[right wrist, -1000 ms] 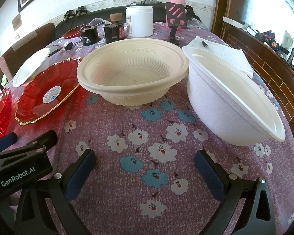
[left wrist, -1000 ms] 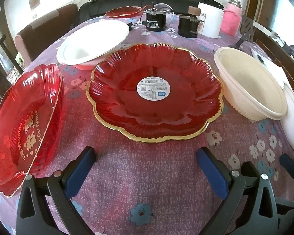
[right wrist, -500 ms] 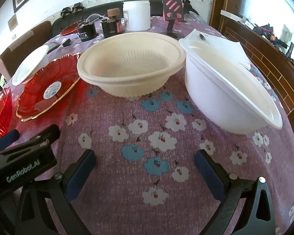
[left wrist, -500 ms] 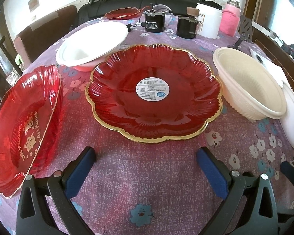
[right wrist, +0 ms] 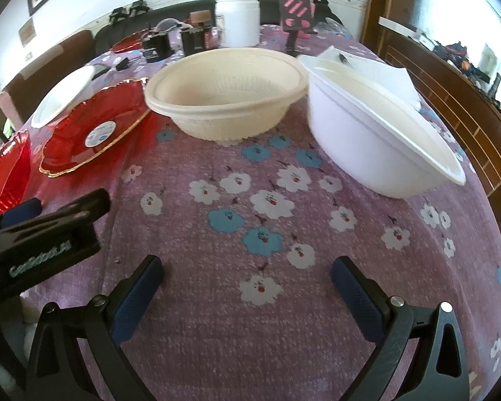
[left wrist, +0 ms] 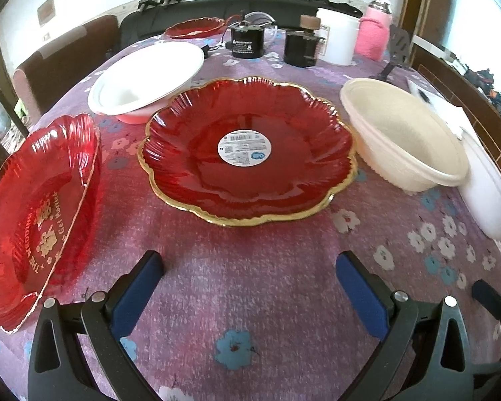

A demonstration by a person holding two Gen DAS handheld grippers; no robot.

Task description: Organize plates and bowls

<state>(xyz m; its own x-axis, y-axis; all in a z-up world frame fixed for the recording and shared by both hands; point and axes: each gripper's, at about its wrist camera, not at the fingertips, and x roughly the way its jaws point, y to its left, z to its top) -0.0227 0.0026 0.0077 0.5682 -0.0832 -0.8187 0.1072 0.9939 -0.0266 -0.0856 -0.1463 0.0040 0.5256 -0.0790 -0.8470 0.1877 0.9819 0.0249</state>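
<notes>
A red gold-rimmed plate [left wrist: 247,150] with a round sticker lies at the table's middle, also in the right wrist view [right wrist: 93,127]. A second red plate [left wrist: 36,210] with gold lettering lies to its left. A white bowl [left wrist: 147,80] sits behind them. A cream bowl [right wrist: 227,90] and a white bowl [right wrist: 377,127] stand to the right. My left gripper [left wrist: 248,287] is open and empty, short of the sticker plate. My right gripper [right wrist: 247,287] is open and empty, short of the two bowls.
A purple flowered cloth [right wrist: 257,200] covers the table. At the back stand a white tub [right wrist: 238,21], a pink bottle [left wrist: 372,36], dark jars [left wrist: 247,41], a small red plate [left wrist: 195,28] and a phone stand [right wrist: 295,16]. Papers [right wrist: 384,73] lie behind the white bowl.
Both grippers have drawn back a little and lowered. The bowls now look lower and flatter in the right wrist view. Nothing on the table has moved.
</notes>
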